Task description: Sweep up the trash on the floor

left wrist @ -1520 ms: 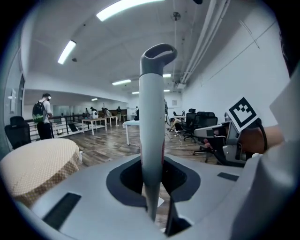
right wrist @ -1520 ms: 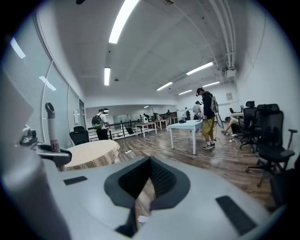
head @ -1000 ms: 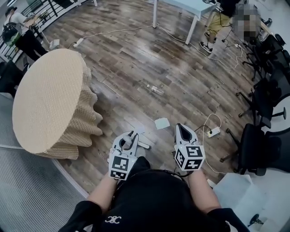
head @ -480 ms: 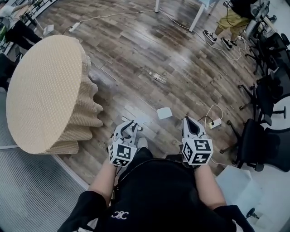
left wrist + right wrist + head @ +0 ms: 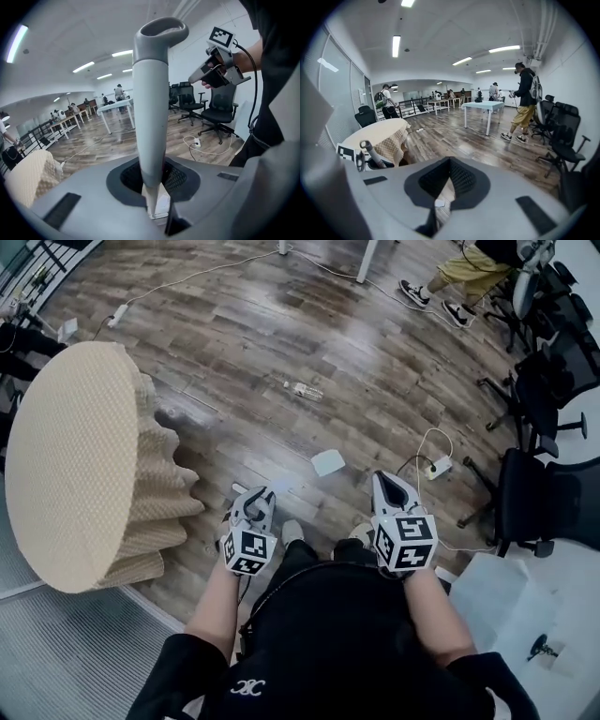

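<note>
- Left gripper [image 5: 257,502] with its handle [image 5: 152,108] and right gripper [image 5: 382,480] drew back slightly.
- Paper sheet [image 5: 328,462] and bottle [image 5: 302,390] now farther ahead of them.
- Shoes [image 5: 292,531] now show between them.

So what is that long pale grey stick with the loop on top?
The pale grey plastic-looking handle is a smooth round shaft ending in an open loop. It stands roughly upright, clamped between the jaws of the left gripper, which are shut on it. Its lower end is hidden below them.
</note>
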### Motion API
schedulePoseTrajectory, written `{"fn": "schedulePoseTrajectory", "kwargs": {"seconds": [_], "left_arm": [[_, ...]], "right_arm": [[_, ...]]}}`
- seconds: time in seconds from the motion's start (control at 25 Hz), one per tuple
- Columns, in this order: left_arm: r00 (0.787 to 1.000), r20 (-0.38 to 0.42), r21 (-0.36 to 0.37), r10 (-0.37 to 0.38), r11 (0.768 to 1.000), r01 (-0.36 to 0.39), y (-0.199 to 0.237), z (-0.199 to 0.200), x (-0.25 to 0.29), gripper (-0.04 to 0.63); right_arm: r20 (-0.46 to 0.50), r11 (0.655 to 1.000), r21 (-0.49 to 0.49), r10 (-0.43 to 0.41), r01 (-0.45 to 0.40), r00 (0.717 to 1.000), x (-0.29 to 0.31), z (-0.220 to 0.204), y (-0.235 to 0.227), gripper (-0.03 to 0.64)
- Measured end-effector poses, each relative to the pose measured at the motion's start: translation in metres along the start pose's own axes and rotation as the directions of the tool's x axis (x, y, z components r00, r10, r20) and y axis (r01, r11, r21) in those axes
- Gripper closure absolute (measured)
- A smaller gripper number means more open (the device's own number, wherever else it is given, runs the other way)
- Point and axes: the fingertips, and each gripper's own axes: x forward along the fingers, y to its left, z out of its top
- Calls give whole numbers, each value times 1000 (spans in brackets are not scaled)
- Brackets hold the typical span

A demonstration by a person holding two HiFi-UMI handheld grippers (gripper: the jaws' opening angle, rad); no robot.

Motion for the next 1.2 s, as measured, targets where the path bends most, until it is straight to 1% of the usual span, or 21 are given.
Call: {"fn": "schedulePoseTrajectory", "kwargs": {"seconds": [0.16, 0.28, 0.4, 0.6, 0.76, 0.88, 1.08, 1.2], "left_arm": [[999, 3, 43, -53, 998, 53, -19, 19, 33, 534], [995, 3, 79, -97, 992, 97, -36, 33, 48, 534], [990, 7, 111, -139, 984, 137, -51, 48, 62, 534], [976, -1, 164, -217, 963, 214, -77, 75, 85, 534], [958, -2, 203, -287, 938, 281, -101, 94, 96, 534], [948, 10, 210, -319, 927, 310, -116, 107, 101, 534], [942, 27, 191, -336, 926, 325, -132, 127, 106, 534], [933, 32, 174, -360, 921, 349, -141, 138, 104, 534]], "right_arm": [[-26, 998, 64, -27, 28, 999, -9, -16, -24, 603], [-39, 989, 140, -50, 55, 998, -19, -28, -45, 603], [-40, 979, 181, -87, 93, 995, -30, -36, -67, 603], [-40, 963, 225, -146, 151, 988, -48, -49, -98, 603], [-37, 941, 284, -183, 186, 982, -62, -59, -119, 603], [-36, 932, 295, -211, 212, 977, -70, -68, -131, 603], [-46, 917, 320, -234, 237, 971, -81, -81, -145, 603], [-42, 910, 336, -245, 244, 969, -88, -83, -154, 603]]}}
